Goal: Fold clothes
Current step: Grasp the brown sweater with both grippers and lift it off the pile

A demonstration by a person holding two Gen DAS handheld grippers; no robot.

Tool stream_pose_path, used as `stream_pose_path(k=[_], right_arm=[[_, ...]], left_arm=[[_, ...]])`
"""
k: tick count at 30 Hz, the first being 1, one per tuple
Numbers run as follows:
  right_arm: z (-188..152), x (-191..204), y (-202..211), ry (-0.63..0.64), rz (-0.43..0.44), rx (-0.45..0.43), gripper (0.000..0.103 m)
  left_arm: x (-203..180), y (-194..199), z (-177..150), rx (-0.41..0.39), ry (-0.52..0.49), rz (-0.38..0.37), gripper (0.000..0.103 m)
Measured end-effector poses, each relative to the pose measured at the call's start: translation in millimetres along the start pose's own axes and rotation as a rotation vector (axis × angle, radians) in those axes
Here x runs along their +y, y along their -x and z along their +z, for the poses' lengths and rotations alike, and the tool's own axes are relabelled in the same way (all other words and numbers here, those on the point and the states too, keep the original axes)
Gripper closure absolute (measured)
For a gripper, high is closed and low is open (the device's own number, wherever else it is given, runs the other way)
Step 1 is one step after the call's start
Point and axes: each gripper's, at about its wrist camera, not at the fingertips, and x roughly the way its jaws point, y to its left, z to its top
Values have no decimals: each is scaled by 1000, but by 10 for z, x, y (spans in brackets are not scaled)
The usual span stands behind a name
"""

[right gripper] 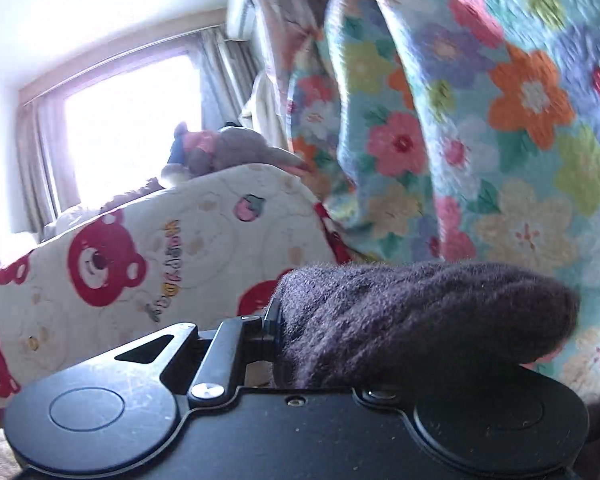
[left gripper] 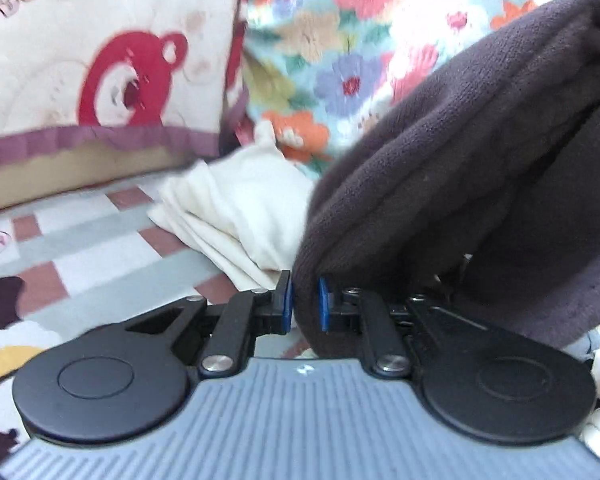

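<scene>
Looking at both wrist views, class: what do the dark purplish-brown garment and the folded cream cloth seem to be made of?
Dark purplish-brown garment: apparently a soft knit, perhaps wool or fleece; fine ribbed rows and fuzzy nap show. Folded cream cloth: seemingly thin, matte woven cotton with crisp stacked folds, though blur leaves this uncertain.

Checkered mat (left gripper: 79, 240) lies open leftward; folded cream cloth (left gripper: 235, 216) blocks ahead.

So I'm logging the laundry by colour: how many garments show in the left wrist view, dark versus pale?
Dark: 1, the dark knit garment, clamped in the left gripper.
Pale: 1, the cream folded cloth on the checked mat.
Total: 2.
</scene>
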Motion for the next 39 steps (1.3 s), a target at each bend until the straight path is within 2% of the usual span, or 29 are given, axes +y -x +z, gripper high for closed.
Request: stream_pose_path(k=[3,6,7,9,10,11,12,15,16,17,18,24,28,34,39], right_arm=[[160,182,55,49,13,3,86],[375,370,113,66,43,6,86],[427,424,132,61,51,7,86],[479,565,153,42,71,9,86],[494,655,167,33,94,11,86],[503,742,187,24,118,14,86],[512,829,207,15,143,18,86],[570,1085,320,20,174,4,87],[608,1147,357,13,177,7,87],[650,1193,376,5,179,14,87],[693,1227,389,1,178,21,87],[939,1485,440,41,159,36,88],[971,1686,459,65,173,52,88],[992,2034,365,90,250,35,88],[927,2214,294,96,348,32,88]], left_arm=[[6,171,-59,19,99,-50,91],[-89,381,-208,69,202,-128,86],[-153,495,-255,57,216,-131,82],[-193,597,-331,37,254,-135,53],[-178,563,-348,46,291,-132,27],[-157,527,-355,62,320,-131,22],[-133,515,-369,74,341,-133,22],[-14,591,-359,89,425,-156,28],[34,711,-306,71,410,-133,49],[81,852,-244,48,386,-100,83],[128,993,-183,25,361,-67,93],[413,1837,185,-112,211,130,94],[603,2400,430,-203,110,261,95],[818,3268,774,-353,-44,477,95],[910,4035,1003,-457,-46,616,95]])
